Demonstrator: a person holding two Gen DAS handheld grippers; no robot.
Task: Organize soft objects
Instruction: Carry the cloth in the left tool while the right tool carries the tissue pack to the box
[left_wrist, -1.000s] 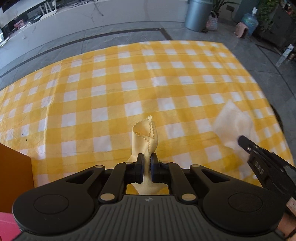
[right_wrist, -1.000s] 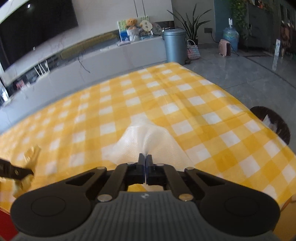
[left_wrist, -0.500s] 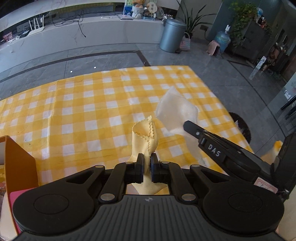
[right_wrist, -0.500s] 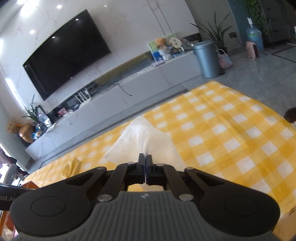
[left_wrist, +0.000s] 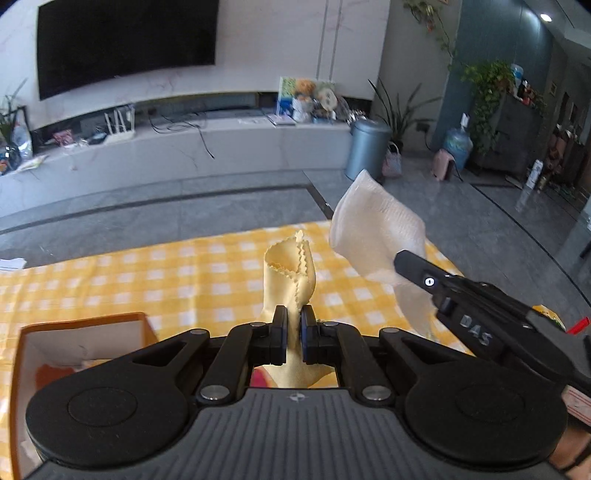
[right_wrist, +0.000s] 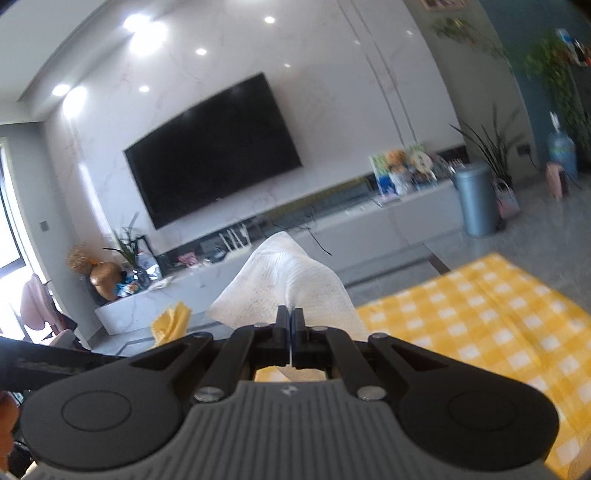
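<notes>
My left gripper (left_wrist: 292, 334) is shut on a pale yellow cloth (left_wrist: 291, 264) with zigzag edges, held up above the yellow checked table (left_wrist: 184, 280). My right gripper (right_wrist: 291, 332) is shut on a white cloth (right_wrist: 284, 286), also lifted clear of the table. In the left wrist view the right gripper (left_wrist: 400, 258) reaches in from the right with the white cloth (left_wrist: 373, 229) hanging from it. The yellow cloth (right_wrist: 171, 325) shows at the left of the right wrist view.
An orange open box (left_wrist: 22, 354) with some items inside stands at the table's near left. Beyond the table are a grey floor, a long TV bench (left_wrist: 184, 147), a TV and a grey bin (left_wrist: 367, 149).
Both grippers have risen and tilted upward with their cloths. The table has dropped low in both views and the room now fills them. The orange box has come into the left wrist view.
</notes>
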